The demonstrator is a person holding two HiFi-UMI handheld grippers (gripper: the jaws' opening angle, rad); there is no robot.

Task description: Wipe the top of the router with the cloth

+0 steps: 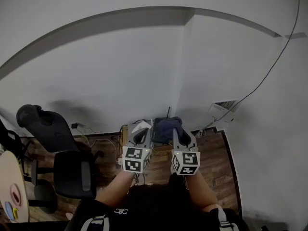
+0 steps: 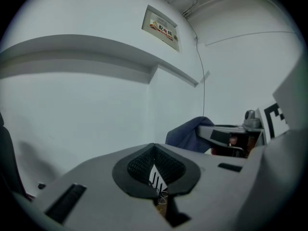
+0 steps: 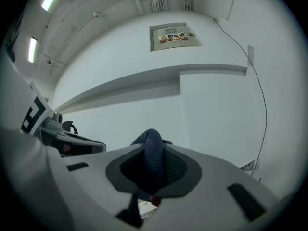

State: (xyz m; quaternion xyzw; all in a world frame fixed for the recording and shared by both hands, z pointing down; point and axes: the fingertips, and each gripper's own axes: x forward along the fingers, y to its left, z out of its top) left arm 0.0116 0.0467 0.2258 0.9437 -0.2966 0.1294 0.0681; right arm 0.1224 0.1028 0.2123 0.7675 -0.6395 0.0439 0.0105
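My right gripper (image 1: 179,132) (image 3: 153,172) is shut on a dark blue cloth (image 3: 151,155), which bunches up between its pads. That cloth (image 1: 167,125) hangs over a dark router (image 1: 158,134) by the wall, with a thin antenna (image 1: 168,112) sticking up behind it. The cloth (image 2: 187,134) also shows in the left gripper view, to the right. My left gripper (image 1: 139,132) (image 2: 155,170) is just left of the router, with its pads together. A white slotted piece (image 2: 155,177) shows in the gap under them; I cannot tell if it is gripped.
A black office chair (image 1: 65,153) stands to the left, with a round table's edge (image 1: 13,177) beyond it. Cables (image 1: 103,142) lie on the wood floor (image 1: 211,167) by the wall. A wire (image 1: 269,69) runs up the white wall from a vent plate (image 1: 224,107).
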